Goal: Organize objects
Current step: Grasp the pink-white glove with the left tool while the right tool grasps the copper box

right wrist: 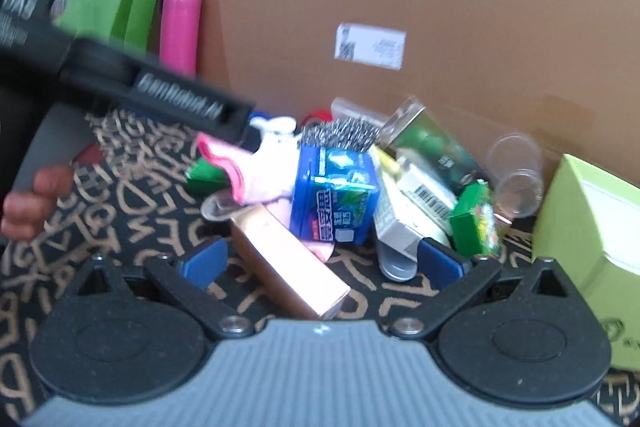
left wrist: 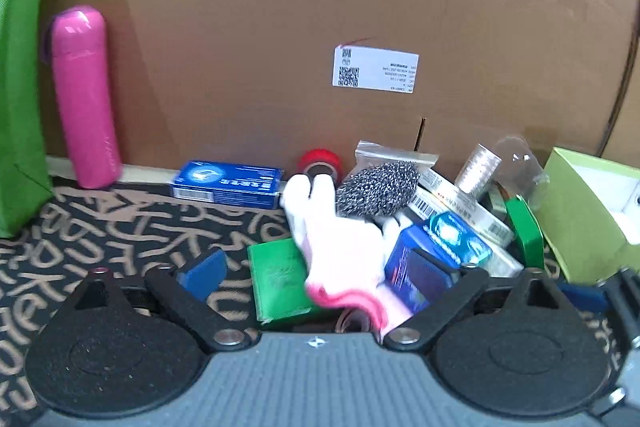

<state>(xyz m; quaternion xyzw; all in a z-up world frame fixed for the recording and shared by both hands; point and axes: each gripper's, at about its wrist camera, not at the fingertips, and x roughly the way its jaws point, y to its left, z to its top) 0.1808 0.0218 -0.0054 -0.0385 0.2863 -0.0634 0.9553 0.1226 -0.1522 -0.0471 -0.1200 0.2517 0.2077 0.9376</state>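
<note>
On the patterned bench [left wrist: 100, 227], at twelve o'clock from the left gripper [left wrist: 316, 267], a pile is seen: a white-and-pink glove [left wrist: 340, 247], a steel scourer [left wrist: 376, 191] and a blue box [left wrist: 440, 247]. The left gripper is held wide open, nothing gripped. The right gripper [right wrist: 320, 263] is likewise spread wide and empty, a rose-gold box [right wrist: 288, 267] lying between its fingers. A pink flask [left wrist: 86, 99] stands upright at ten o'clock.
</note>
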